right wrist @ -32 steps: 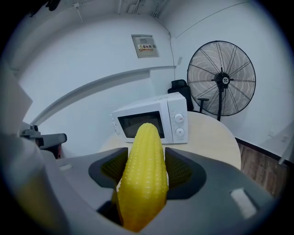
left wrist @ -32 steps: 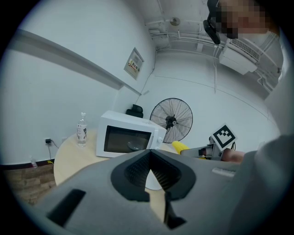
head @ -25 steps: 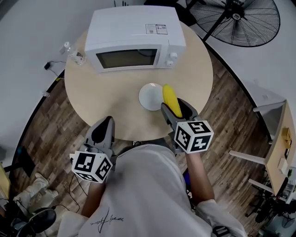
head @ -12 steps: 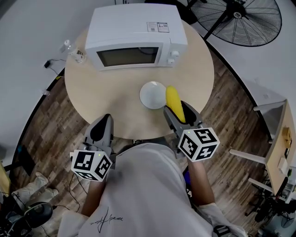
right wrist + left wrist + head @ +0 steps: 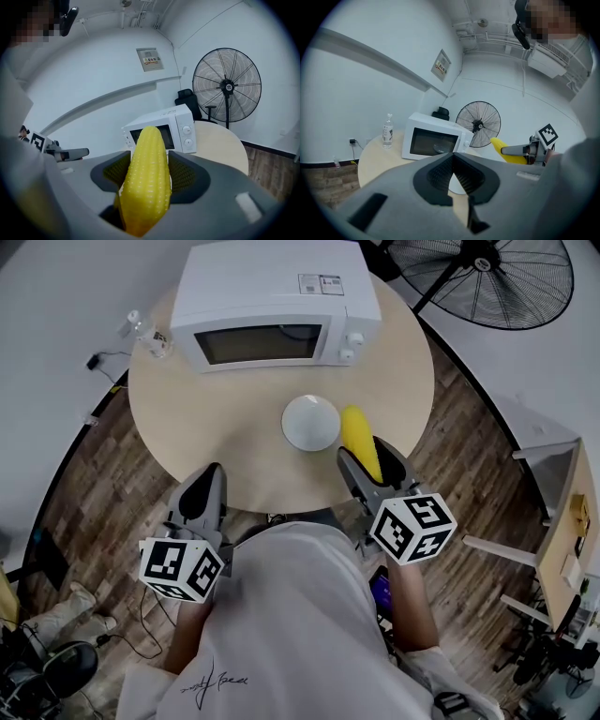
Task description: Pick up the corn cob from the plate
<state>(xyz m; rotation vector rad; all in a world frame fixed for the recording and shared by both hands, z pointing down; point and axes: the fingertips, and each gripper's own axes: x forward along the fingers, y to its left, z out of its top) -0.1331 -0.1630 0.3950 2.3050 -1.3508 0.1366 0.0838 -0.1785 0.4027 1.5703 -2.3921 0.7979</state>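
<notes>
table (image 5: 225,460): round, pale top; plank floor (image 5: 98,498) around
plate (image 5: 310,422): white, round
corn cob (image 5: 356,432): yellow, bumpy, tapered; just right of plate
right gripper (image 5: 371,461): jaws clamped on corn cob
left gripper (image 5: 207,476): jaws together, empty

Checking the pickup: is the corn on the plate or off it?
Off it. The right tongs grip the corn, beside the plate.

The right gripper (image 5: 150,165) had its 2 jaws pressed against the sides of the corn cob (image 5: 146,180), which stood lengthwise between them, tip pointing away. Beyond it sat a white microwave (image 5: 183,125) on a round wooden table (image 5: 221,146), with 1 black standing fan (image 5: 227,87) behind. The left gripper (image 5: 78,153) showed at the left edge.
</notes>
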